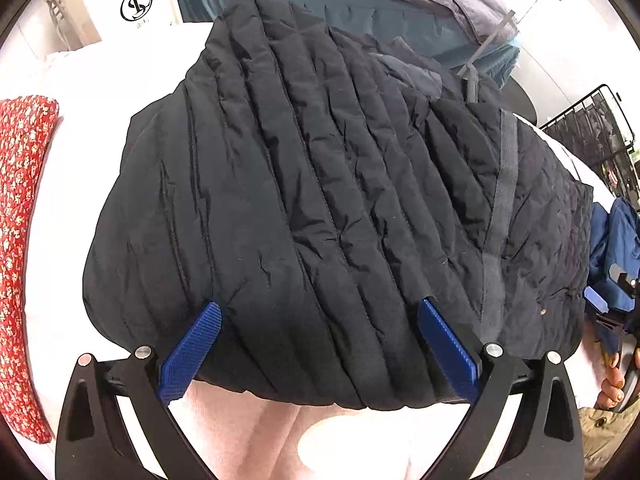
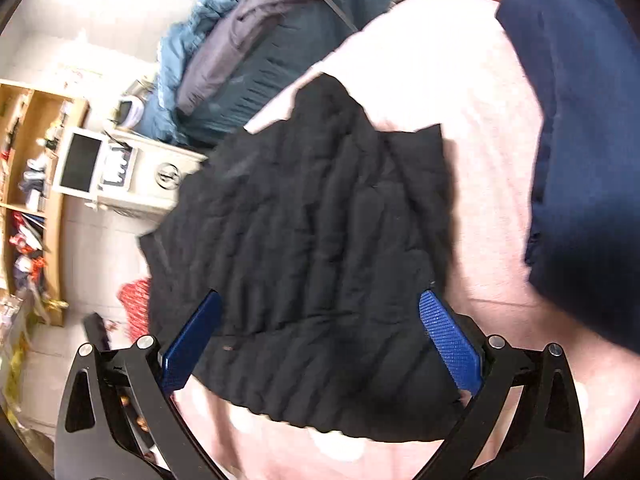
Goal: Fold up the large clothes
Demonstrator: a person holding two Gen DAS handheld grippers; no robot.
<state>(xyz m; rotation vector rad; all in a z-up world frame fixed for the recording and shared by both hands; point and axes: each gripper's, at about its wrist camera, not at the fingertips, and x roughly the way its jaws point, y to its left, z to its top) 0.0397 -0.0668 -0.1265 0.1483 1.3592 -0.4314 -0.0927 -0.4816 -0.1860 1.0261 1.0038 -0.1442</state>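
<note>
A black quilted jacket [image 1: 320, 184] lies folded into a thick bundle on a pale pink sheet [image 1: 248, 432]. A grey zipper strip [image 1: 500, 216] runs down its right side. My left gripper [image 1: 320, 312] is open, blue pads apart, just above the bundle's near edge, holding nothing. The right wrist view shows the same jacket [image 2: 320, 248], blurred by motion. My right gripper [image 2: 320, 304] is open over its near edge and empty. The right gripper also shows at the right edge of the left wrist view [image 1: 612, 304].
A red patterned cloth [image 1: 20, 240] lies at the left. A pile of teal and grey garments [image 1: 360, 4] sits behind the jacket. A navy garment [image 2: 584, 140] lies at the right. A white machine [image 2: 120, 168] and wooden shelves [image 2: 36, 200] stand beyond the surface.
</note>
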